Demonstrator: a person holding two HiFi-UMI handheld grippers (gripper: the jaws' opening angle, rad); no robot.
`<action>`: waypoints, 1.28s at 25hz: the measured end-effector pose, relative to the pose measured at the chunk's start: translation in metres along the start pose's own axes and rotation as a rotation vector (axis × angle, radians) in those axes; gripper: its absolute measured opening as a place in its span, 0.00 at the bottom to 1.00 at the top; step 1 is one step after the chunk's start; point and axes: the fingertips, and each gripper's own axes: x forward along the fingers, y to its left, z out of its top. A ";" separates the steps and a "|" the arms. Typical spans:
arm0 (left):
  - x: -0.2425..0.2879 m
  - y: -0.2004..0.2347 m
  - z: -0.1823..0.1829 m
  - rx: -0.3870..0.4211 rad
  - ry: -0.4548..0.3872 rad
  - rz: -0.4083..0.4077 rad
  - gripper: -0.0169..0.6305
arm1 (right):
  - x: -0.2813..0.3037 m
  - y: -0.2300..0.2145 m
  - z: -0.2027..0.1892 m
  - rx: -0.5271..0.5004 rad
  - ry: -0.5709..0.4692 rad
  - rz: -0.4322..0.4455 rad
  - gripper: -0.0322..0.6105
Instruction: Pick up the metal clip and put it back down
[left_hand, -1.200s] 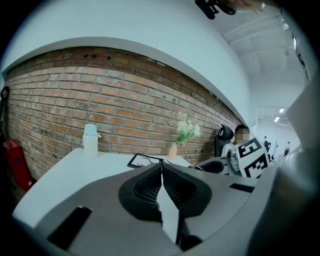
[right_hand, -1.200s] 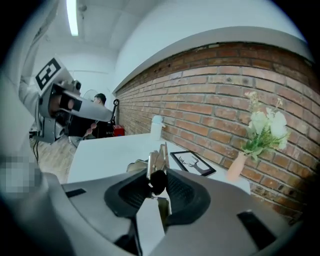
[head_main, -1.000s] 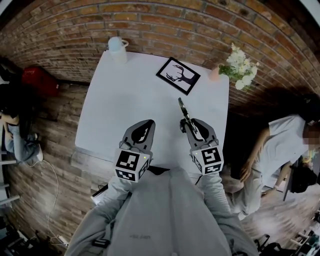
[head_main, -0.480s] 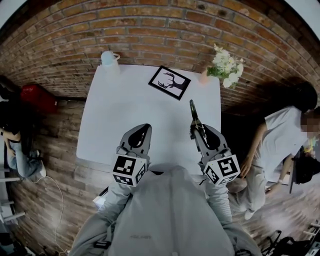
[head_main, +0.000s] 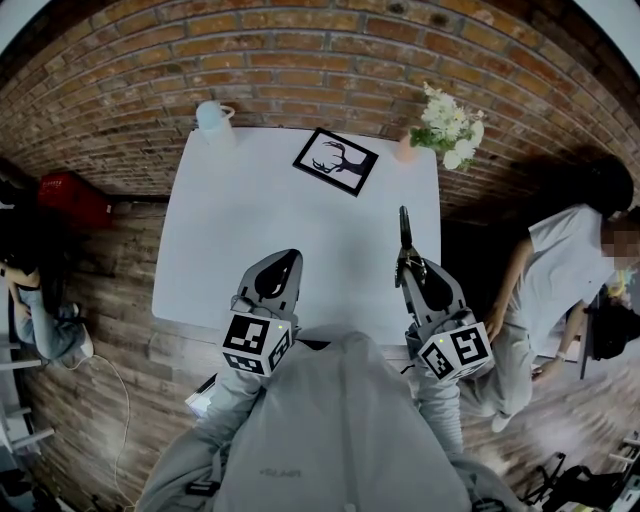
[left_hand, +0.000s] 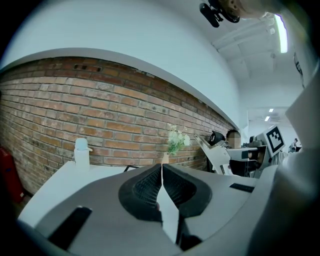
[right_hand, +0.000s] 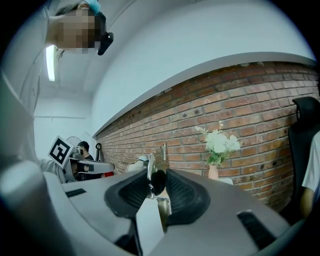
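Metal clip (head_main: 403, 226), thin and shiny, pinched in ribbed right tongs (head_main: 406, 260), left tongs (head_main: 287, 262) closed empty, smooth white table (head_main: 250, 200)

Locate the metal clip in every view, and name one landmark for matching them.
Head view: the metal clip is right of centre, sticking forward out of the right claw.
Left gripper view: the clip cannot be made out.
Right gripper view: the clip is at the centre, pinched between the claw's pads.
Shared landmark: the white flowers against the brick wall.
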 end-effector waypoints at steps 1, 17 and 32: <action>0.000 0.001 -0.001 -0.001 0.002 0.000 0.07 | 0.000 -0.001 -0.001 0.006 0.000 -0.003 0.21; 0.005 -0.002 -0.006 -0.007 0.022 -0.023 0.07 | -0.001 -0.002 -0.008 0.030 0.012 -0.017 0.21; 0.018 -0.002 -0.012 -0.012 0.057 -0.015 0.07 | 0.011 -0.008 -0.019 -0.019 0.072 0.002 0.21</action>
